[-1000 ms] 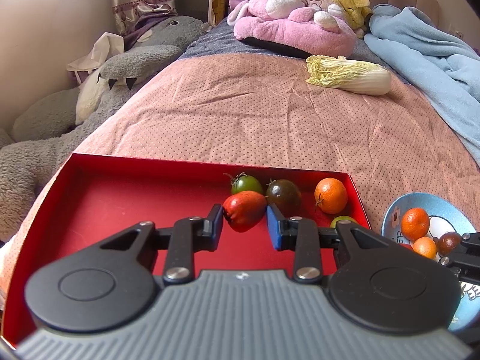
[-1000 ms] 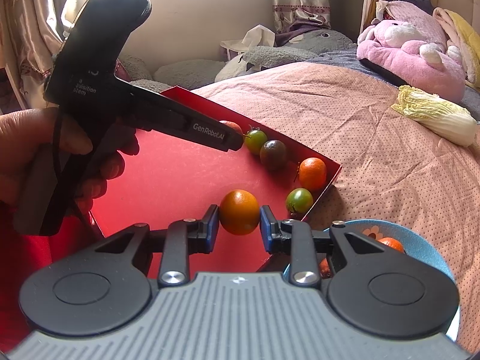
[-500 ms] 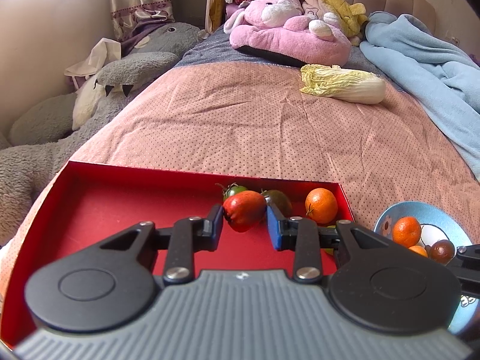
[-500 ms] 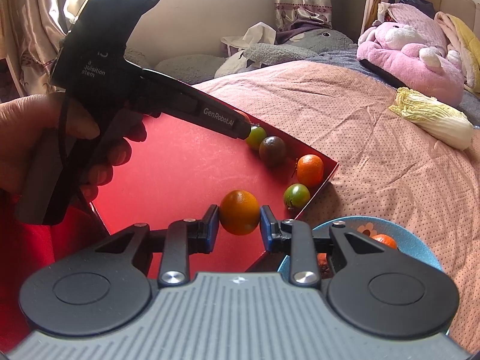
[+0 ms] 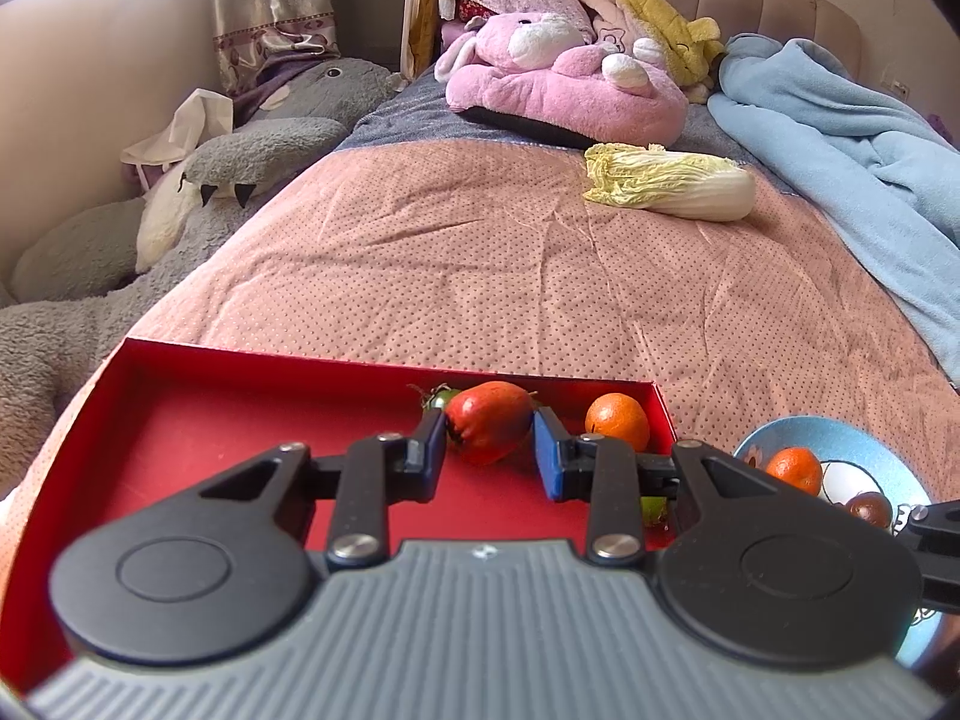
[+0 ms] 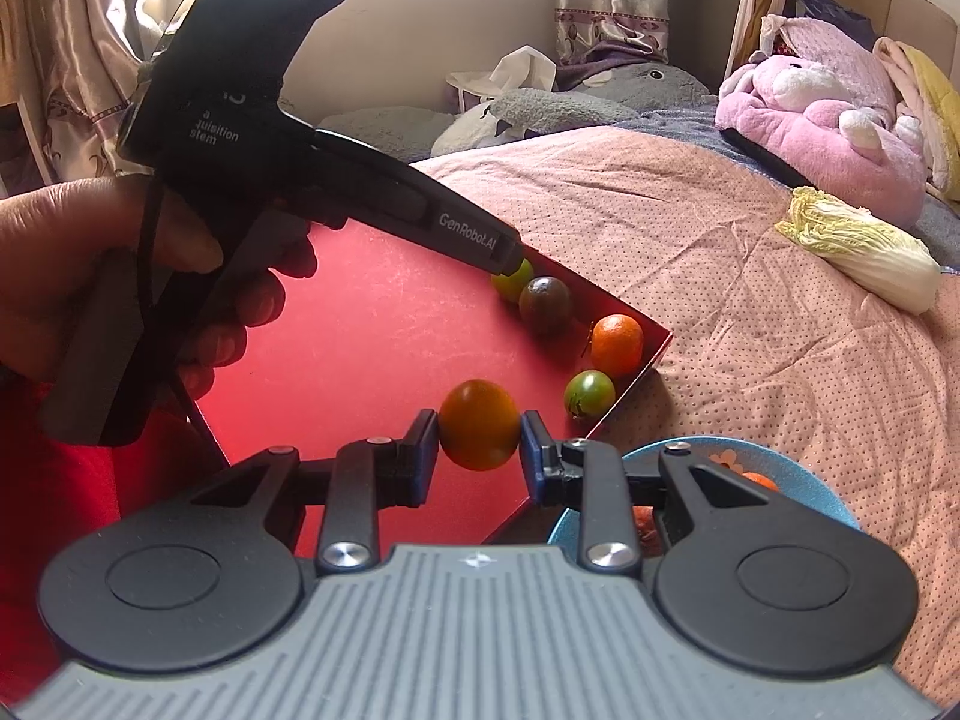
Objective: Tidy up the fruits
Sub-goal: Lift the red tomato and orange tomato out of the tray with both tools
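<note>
1. Gripping a red fruit (image 5: 489, 429), the left gripper (image 5: 489, 450) has its blue pads pressed on either side of it, narrow, over the red tray (image 5: 180, 438). Compared with a second ago the fruit sits higher against the tray's far wall, so the view has tipped up a little; the grip itself has not changed.

2. The right gripper (image 6: 479, 450) is likewise clamped on an orange (image 6: 479, 425), held above the near corner of the tray, just as it was a second ago.

3. Beyond them, along the tray's far edge, lie a green tomato (image 6: 589, 393), another orange (image 6: 617, 343), a dark tomato (image 6: 545, 303) and one more green one (image 6: 513, 279), partly hidden by the left gripper's nose.

4. Just beside the tray, the blue bowl (image 5: 870, 450) holds an orange and a dark fruit.

5. Farther up the bed lie a cabbage (image 5: 672, 189) and a pink plush toy (image 5: 564, 90).

6. My reading: both fruits are lifted but not yet placed, and nothing has been sorted in this last second. Whether the fruits are bound for the tray or the bowl I cannot tell.
</note>
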{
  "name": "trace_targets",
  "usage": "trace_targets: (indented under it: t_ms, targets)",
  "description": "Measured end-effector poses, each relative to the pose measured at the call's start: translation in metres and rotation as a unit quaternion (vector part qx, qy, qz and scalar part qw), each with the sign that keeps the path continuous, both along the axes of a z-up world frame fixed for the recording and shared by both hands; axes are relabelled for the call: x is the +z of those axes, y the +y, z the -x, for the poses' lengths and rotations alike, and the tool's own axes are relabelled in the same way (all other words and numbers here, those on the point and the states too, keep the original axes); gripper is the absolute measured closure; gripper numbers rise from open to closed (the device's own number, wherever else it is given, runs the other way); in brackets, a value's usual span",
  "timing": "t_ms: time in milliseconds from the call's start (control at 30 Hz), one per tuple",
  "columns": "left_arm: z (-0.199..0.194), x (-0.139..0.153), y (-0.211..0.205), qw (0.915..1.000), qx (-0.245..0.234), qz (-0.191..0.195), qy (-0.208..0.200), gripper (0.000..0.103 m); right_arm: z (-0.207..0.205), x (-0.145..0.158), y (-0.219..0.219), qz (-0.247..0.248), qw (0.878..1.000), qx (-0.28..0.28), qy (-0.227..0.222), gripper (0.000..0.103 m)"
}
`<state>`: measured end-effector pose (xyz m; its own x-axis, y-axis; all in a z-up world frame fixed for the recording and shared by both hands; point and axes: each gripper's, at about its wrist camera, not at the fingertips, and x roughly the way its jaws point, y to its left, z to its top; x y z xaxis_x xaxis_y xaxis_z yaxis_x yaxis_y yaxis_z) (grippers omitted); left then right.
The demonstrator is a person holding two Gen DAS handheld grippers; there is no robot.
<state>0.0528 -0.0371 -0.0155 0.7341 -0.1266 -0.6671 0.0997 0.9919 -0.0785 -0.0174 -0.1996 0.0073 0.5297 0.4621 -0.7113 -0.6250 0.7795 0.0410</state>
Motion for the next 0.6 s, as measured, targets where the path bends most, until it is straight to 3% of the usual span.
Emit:
trace_targets:
  t_ms: [600]
  targets:
    - [0.002, 0.005, -0.014, 0.9998, -0.011, -0.009, -0.014, 0.068, 0.011, 0.004, -0.008, 0.007, 1.000, -0.003, -0.005, 0.069]
